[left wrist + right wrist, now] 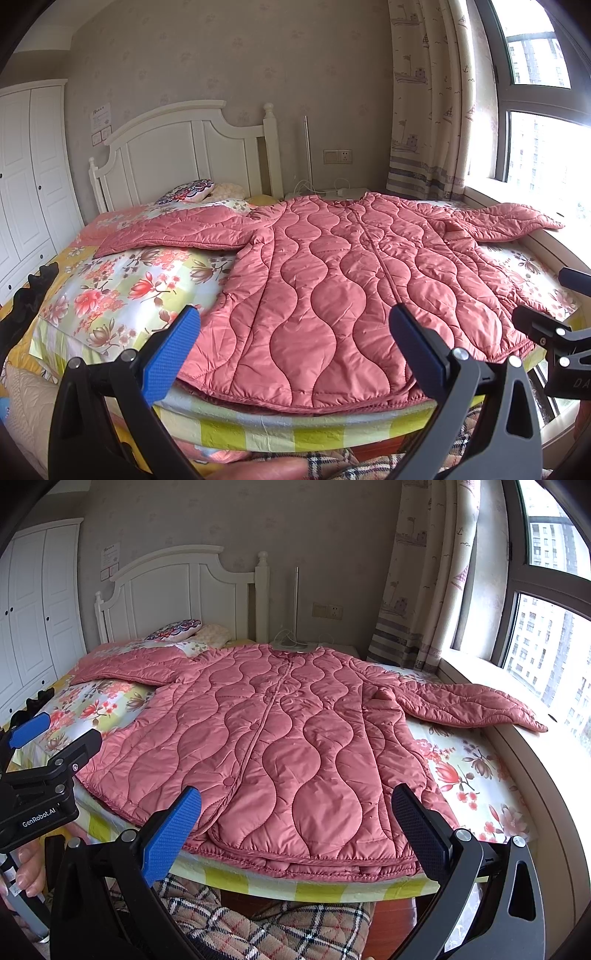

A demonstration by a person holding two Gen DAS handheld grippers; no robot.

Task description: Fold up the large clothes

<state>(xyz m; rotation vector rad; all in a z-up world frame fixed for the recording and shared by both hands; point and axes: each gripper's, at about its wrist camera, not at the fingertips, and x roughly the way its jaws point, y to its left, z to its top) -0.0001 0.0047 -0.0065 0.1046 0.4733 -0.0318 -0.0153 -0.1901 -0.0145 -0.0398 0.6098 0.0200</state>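
- My left tongs (293,341) are spread wide, empty, just short of the hem.
- My right tongs (295,821) gape too, gripping nothing.
- The pink quilted padded coat (280,731) lies flat ahead of both on the floral bedsheet (476,775), 2 sleeves outstretched.

Both views look from the foot of the bed (258,424) toward the headboard (177,147), each low and close behind its own spread fingers (170,354). The left wrist view sits further left, the right wrist view further right, nearer the window (546,646). Both share the coat (332,277), headboard, curtain (428,103) and wardrobe (26,166); each catches the other gripper at its edge.
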